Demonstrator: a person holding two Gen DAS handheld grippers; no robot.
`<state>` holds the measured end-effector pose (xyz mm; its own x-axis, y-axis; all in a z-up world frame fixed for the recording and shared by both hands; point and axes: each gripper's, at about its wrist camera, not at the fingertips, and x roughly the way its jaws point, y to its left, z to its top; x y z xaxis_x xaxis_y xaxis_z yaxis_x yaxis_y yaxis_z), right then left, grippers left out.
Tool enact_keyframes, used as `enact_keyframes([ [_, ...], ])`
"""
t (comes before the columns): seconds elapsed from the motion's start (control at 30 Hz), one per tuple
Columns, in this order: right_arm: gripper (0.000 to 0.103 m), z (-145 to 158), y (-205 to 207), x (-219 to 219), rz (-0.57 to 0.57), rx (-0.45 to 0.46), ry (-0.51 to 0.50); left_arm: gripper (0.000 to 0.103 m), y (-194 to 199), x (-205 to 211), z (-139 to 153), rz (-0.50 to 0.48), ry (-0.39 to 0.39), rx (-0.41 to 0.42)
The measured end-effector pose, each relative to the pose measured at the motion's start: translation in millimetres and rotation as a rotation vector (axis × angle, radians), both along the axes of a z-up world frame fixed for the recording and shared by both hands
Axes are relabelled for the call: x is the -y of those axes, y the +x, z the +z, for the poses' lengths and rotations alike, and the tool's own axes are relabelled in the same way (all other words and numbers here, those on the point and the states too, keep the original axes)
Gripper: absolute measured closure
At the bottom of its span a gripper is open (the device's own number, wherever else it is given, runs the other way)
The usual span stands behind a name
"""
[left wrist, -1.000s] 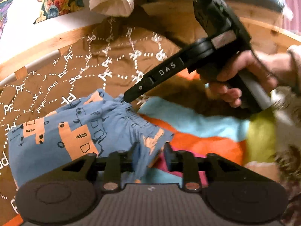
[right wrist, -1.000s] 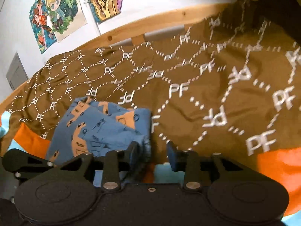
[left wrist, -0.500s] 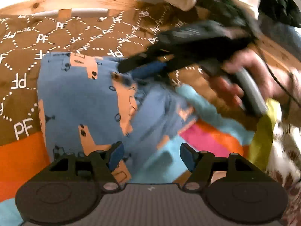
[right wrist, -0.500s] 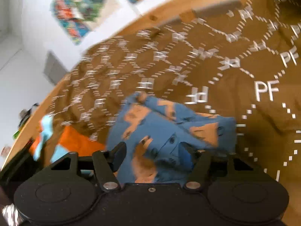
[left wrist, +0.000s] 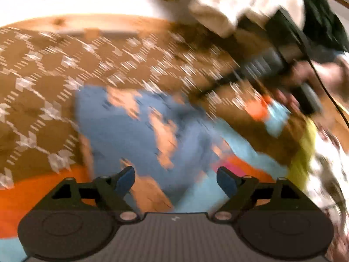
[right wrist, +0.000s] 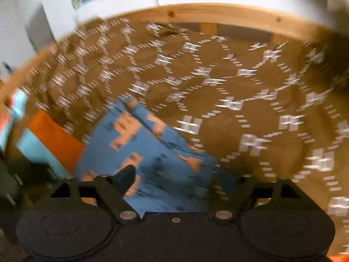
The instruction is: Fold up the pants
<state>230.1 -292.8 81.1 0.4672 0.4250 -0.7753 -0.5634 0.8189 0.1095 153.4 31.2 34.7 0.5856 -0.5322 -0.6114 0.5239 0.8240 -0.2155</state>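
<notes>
The blue pants [left wrist: 135, 131] with orange prints lie folded into a small stack on the brown patterned bedspread [left wrist: 43, 87]. My left gripper [left wrist: 175, 180] is open and empty, just above the stack's near edge. My right gripper [right wrist: 174, 180] is open and empty over the pants [right wrist: 148, 152]; its right finger is blurred. The right gripper's body [left wrist: 272, 65] and the hand holding it show at the upper right of the left wrist view. Both views are motion-blurred.
A wooden bed rail [right wrist: 196, 13] runs along the far side, with a white wall and posters behind. A multicoloured blanket [left wrist: 250, 166] in orange, light blue, pink and yellow lies beside the pants. White cloth [left wrist: 229, 4] hangs at the top.
Both grippers have let go of the pants and opened. They have pulled back and up, and the pants now lie folded on the bedspread.
</notes>
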Motion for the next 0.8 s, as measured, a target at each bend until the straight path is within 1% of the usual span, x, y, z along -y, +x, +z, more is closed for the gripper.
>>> enact_keyframes([
  [0.03, 0.006, 2.4, -2.6, -2.3, -0.025, 0.020, -0.068, 0.009, 7.2, -3.8, 4.6, 0.048, 0.008, 0.024],
  [0.07, 0.006, 2.4, -5.8, -5.3, -0.042, 0.038, -0.116, 0.008, 14.3, -3.6, 8.0, 0.089, 0.020, 0.048],
  [0.13, 0.006, -0.9, -12.1, -10.0, -0.042, 0.043, -0.198, 0.008, 30.8, -3.3, 14.1, 0.176, 0.048, 0.083],
  [0.17, 0.006, -3.5, -17.1, -14.2, -0.027, 0.053, -0.245, 0.007, 40.0, -3.0, 16.6, 0.213, 0.056, 0.086],
  [0.27, 0.006, -11.5, -32.9, -19.6, 0.001, 0.127, -0.326, 0.005, 65.6, -2.3, 18.1, 0.288, 0.072, 0.076],
  [0.3, 0.006, -13.4, -36.2, -20.7, 0.000, 0.144, -0.326, 0.005, 73.4, -1.0, 15.9, 0.303, 0.082, 0.065],
  [0.43, 0.006, -19.0, -45.3, -20.6, -0.023, 0.188, -0.225, 0.005, 91.3, -3.8, 8.3, 0.331, 0.114, 0.028],
  [0.57, 0.006, -26.6, -49.0, -28.5, -0.028, 0.202, -0.174, 0.005, 94.9, 0.3, -5.7, 0.324, 0.155, 0.010],
  [0.6, 0.005, -28.5, -49.9, -30.2, -0.032, 0.195, -0.174, 0.005, 95.3, 2.1, -8.4, 0.322, 0.166, 0.009],
  [0.67, 0.005, -35.4, -48.9, -35.8, -0.041, 0.152, -0.198, 0.005, 94.2, 3.3, -11.7, 0.329, 0.181, 0.004],
  [0.8, 0.005, -52.0, -49.6, -34.6, -0.045, 0.098, -0.229, 0.005, 95.8, 1.5, -14.8, 0.338, 0.194, -0.012],
])
